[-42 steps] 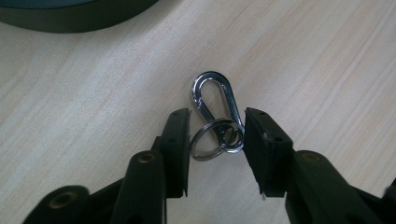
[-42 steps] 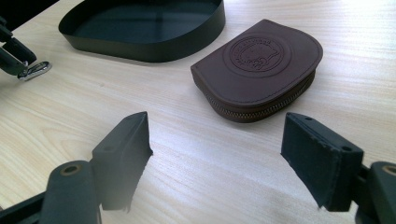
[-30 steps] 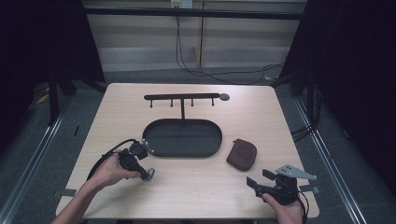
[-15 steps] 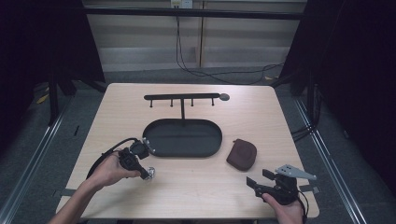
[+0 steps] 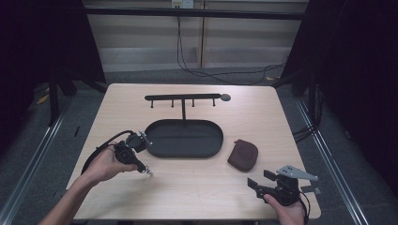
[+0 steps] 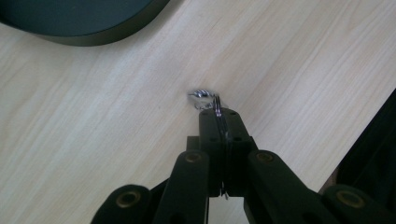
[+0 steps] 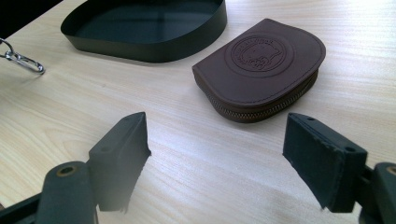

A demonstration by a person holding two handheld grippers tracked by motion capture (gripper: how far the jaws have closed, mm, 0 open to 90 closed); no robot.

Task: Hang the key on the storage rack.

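The left gripper (image 6: 219,122) has its two black jaws pressed together on a thin metal key ring (image 6: 217,103), and a small shiny clasp (image 6: 200,99) hangs from this ring just past the jaw tips. In the high view the left gripper (image 5: 142,167) is held by the person's left hand (image 5: 104,165), just beside the near left end of the black oval tray (image 5: 213,149), and the ring with its clasp (image 5: 147,171) is seen a little in front of that end, over the wooden table (image 5: 197,192). I cannot tell from the pictures if the clasp touches the table or hangs just above it.

The right gripper (image 7: 231,154) has its jaws wide apart with nothing between them; it points to a brown zipped coin pouch (image 7: 262,67), which lies flat on the table. In the high view the right gripper (image 5: 264,180) sits in the right hand (image 5: 287,212), well apart from the tray, toward the near right corner of the table. The pouch (image 5: 243,155) lies just beside the near right end of the tray. Behind the tray, touching its far rim, a black rack with small hooks (image 5: 183,98) stands upright.
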